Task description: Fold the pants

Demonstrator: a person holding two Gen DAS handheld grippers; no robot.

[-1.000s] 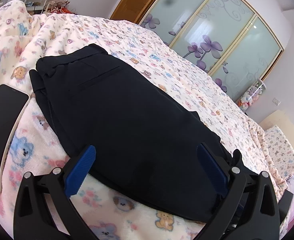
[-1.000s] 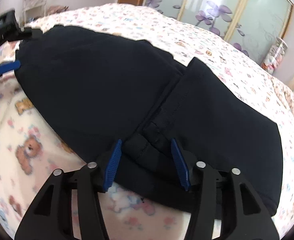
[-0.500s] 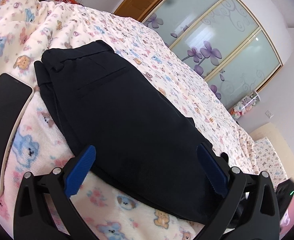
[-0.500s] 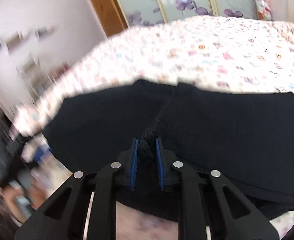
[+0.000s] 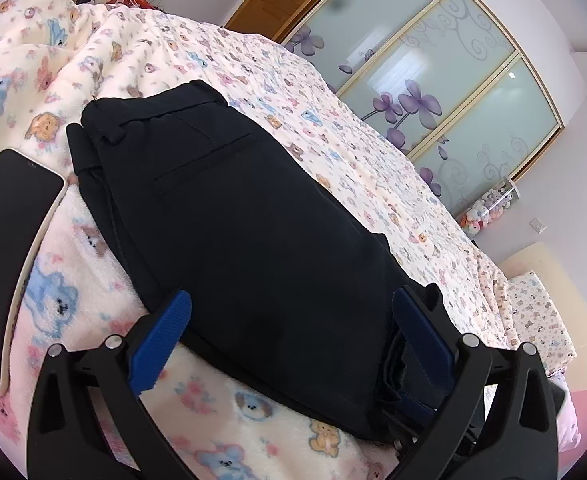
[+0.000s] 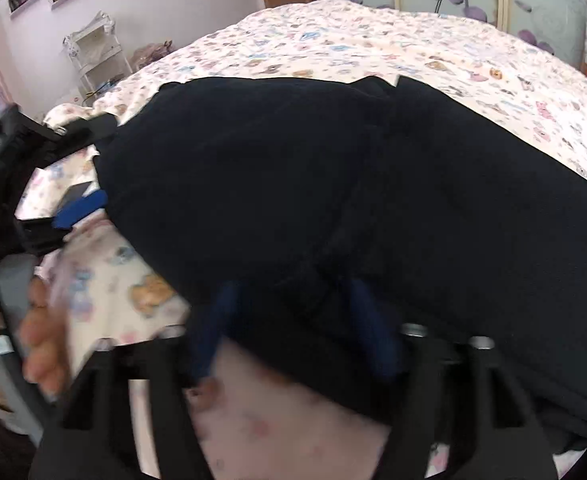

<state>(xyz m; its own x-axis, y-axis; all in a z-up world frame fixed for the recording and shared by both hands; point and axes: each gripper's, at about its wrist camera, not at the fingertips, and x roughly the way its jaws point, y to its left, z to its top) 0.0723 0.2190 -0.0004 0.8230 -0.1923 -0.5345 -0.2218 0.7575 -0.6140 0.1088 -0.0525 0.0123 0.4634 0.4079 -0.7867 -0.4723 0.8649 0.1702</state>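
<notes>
Ahead of my left gripper (image 5: 289, 332), its jaws spread wide, the dark pants (image 5: 233, 216) lie folded on the teddy-print blanket (image 5: 333, 128), long axis running away from me, waistband and welt pocket at the far end. My right gripper (image 6: 293, 320), blurred, stands parted around a bunched seam. A phone (image 5: 9, 248) lies left, just beside the pants.

We count one pair of black pants (image 5: 245, 232), folded, across the centre of the left wrist frame. We count one phone (image 5: 7, 248) at the left edge, two grippers, the left gripper (image 5: 293, 334) at the bottom and the right gripper (image 6: 293, 320) bottom centre of its own frame, and three glass wardrobe panels (image 5: 445, 80) upper right.
</notes>
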